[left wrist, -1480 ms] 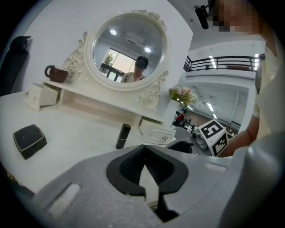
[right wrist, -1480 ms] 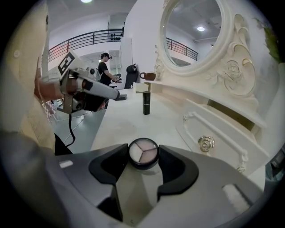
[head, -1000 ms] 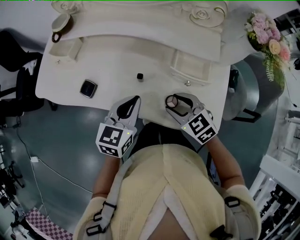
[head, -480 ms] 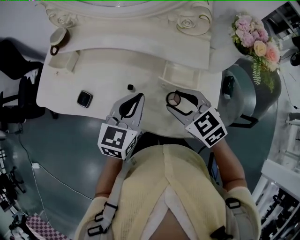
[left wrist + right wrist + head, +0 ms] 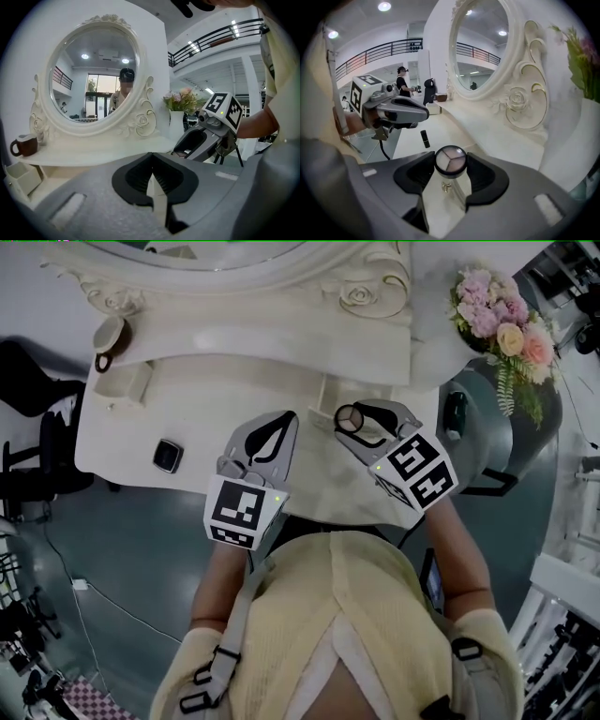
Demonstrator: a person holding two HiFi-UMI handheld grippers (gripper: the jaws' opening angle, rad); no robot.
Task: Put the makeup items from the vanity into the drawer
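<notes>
Head view: white curved vanity top [image 5: 131, 427] over grey floor [image 5: 122, 540]. One carved white mirror frame [image 5: 370, 292], one pink flower bouquet [image 5: 502, 320], one brown mug [image 5: 108, 338], one black square compact [image 5: 167, 456] on top, left side.

Left gripper view: left gripper [image 5: 152, 177] jaws pressed together, empty.

Right gripper view: right gripper [image 5: 450, 164] pinching one round three-shade eyeshadow pot [image 5: 450, 160] above vanity. One black lipstick tube [image 5: 424, 138] on top beyond.

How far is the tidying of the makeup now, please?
Done: nothing visibly stored yet. In hand: the right tool grips a round compact; the left tool is shut, empty. Left: a square compact and a small black tube lie on the vanity.
</notes>
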